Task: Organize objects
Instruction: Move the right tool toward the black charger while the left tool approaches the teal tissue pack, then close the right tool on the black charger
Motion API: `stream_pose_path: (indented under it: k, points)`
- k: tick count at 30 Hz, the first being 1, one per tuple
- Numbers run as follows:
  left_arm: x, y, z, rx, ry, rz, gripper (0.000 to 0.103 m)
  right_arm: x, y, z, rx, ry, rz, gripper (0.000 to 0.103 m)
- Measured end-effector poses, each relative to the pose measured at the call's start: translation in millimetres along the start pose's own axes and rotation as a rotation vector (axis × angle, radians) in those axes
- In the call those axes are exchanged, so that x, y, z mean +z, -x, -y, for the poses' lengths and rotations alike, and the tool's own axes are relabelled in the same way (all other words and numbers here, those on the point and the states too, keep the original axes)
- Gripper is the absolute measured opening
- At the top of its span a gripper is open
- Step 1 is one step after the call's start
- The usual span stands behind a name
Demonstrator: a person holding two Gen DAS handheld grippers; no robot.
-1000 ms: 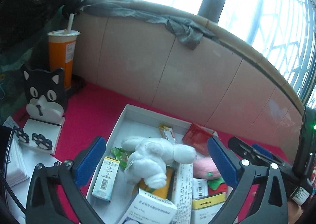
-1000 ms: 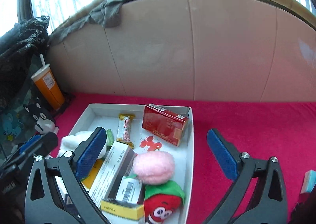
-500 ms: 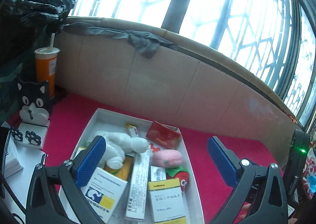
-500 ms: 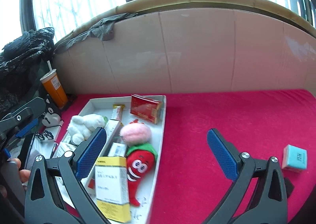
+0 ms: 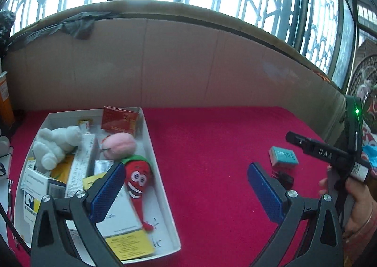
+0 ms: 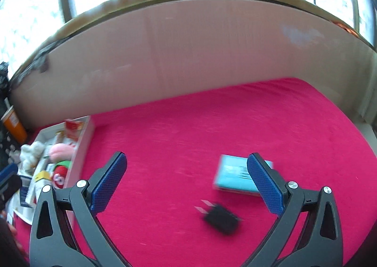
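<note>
A white tray (image 5: 162, 187) on the red cloth holds a white plush (image 5: 56, 144), a pink plush ball (image 5: 119, 145), a red chili plush (image 5: 137, 180), a red box (image 5: 120, 119) and several medicine boxes. My left gripper (image 5: 186, 191) is open and empty just right of the tray. My right gripper (image 6: 187, 182) is open and empty above the cloth. A teal box (image 6: 235, 178) lies by its right finger and a black binder clip (image 6: 220, 218) lies just in front. Both also show in the left wrist view, the box (image 5: 284, 157) and the clip (image 5: 285, 178).
A beige tiled wall (image 5: 188, 66) under windows bounds the far side. An orange cup (image 6: 13, 124) stands far left. The tray shows at the left in the right wrist view (image 6: 82, 144). Red cloth (image 5: 212, 149) lies bare between tray and teal box.
Both grippers have swung to the right, away from the tray. The teal box and black clip have come near the right gripper. Both stay open.
</note>
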State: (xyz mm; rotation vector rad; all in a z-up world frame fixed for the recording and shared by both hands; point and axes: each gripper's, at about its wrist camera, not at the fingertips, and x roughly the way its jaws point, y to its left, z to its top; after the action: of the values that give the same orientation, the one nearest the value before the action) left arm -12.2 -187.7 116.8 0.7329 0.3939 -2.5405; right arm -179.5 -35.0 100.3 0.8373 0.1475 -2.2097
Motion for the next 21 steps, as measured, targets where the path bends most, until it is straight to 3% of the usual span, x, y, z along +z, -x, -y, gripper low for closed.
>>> stream_pose_path:
  k: [6, 10, 15, 21]
  points:
    - [-18, -16, 47, -0.015, -0.118, -0.072, 0.103, -13, 9, 61, -0.059, -0.108, 0.0, 0.103]
    - [-26, -21, 61, -0.016, -0.146, -0.096, 0.103, -27, 13, 82, -0.002, -0.115, -0.024, 0.103]
    - [-26, -26, 62, -0.008, -0.146, -0.114, 0.103, -47, 12, 74, 0.169, 0.061, -0.094, 0.103]
    - [-28, -29, 61, -0.014, -0.13, -0.133, 0.103, -65, -3, 47, 0.152, 0.275, -0.139, 0.102]
